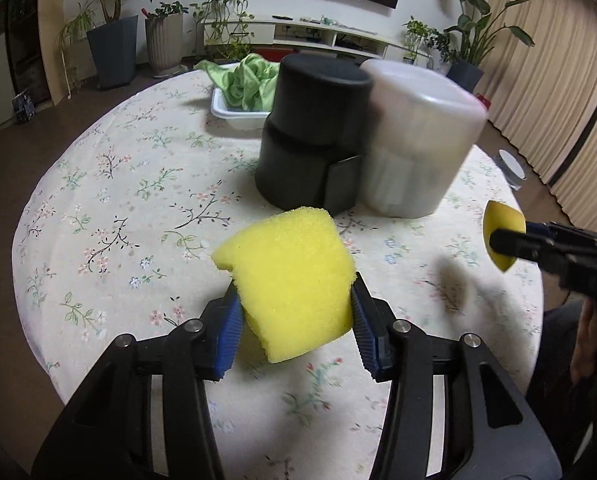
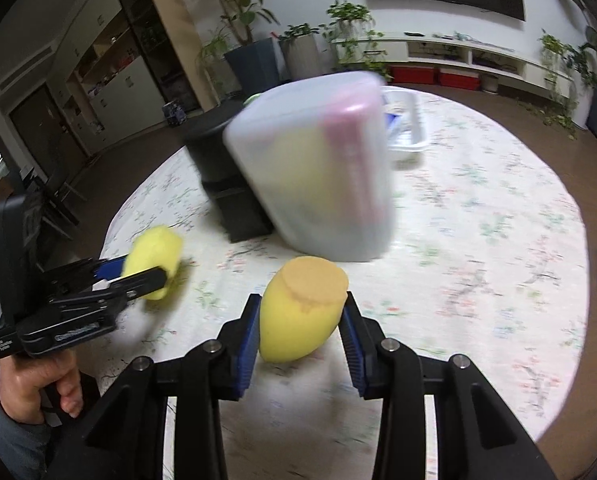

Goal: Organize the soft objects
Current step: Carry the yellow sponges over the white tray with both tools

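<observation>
Showing only in the left view, a green cloth fills the far tray; the right view's translucent bin holds blurred, seemingly yellow and pink things. Left gripper squeezes a sponge, jaws part-closed. Right gripper clamps another sponge above the near table.

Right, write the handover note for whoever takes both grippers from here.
Left gripper: shut on a yellow sponge block, held above the table.
Right gripper: shut on a second yellow sponge, the one with an orange face, also lifted clear.
Things: a black container and a translucent white container stand side by side mid-table. The white one seems to hold yellow and pink items already, though it is blurred. Behind them, a white tray holds a green cloth.
Done: both sponges picked up.
Left: place each sponge. Which container suits them is not clear from here.
</observation>
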{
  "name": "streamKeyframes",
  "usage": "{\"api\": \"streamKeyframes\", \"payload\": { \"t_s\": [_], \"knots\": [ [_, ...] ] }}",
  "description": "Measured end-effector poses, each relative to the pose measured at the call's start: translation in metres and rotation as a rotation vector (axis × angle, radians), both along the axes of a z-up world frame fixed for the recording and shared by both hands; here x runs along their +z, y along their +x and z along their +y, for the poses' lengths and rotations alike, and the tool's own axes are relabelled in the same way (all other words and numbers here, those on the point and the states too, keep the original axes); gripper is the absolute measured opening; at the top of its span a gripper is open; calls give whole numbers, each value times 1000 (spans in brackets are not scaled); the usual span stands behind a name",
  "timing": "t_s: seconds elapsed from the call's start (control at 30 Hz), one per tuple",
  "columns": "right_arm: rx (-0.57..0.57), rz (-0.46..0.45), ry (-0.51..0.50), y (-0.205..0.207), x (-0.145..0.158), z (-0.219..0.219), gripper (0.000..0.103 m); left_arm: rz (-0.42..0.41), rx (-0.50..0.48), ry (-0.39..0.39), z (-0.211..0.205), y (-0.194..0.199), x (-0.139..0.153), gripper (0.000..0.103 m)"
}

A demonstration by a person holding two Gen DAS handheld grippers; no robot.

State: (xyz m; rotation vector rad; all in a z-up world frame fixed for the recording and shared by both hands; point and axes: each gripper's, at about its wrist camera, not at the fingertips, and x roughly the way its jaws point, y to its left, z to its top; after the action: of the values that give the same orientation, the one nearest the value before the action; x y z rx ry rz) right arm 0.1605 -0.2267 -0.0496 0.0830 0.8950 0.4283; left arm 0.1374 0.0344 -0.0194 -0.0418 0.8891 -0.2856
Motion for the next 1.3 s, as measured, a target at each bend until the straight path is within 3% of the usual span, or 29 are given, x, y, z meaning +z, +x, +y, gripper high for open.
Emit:
{"api": "streamKeyframes", "payload": {
  "t_s": [0.27,0.47,0.83,1.07,1.3],
  "knots": [
    [-49,-16,-18,1,16,-41,41,-38,-26,-46,-8,-7,30,46],
    [-76,-51,-39,15,38,-70,41,-92,8,-57,9,10,62,46],
    [-91,-127,-136,94,95,-104,41,-145,27,19,33,103,119,47],
    [-74,-145,-181,144,115,-102,41,-131,-12,56,20,144,124,47],
    [-9,-127,-200,191,115,-82,42,-93,-105,112,-9,190,125,48]
  ]
}}
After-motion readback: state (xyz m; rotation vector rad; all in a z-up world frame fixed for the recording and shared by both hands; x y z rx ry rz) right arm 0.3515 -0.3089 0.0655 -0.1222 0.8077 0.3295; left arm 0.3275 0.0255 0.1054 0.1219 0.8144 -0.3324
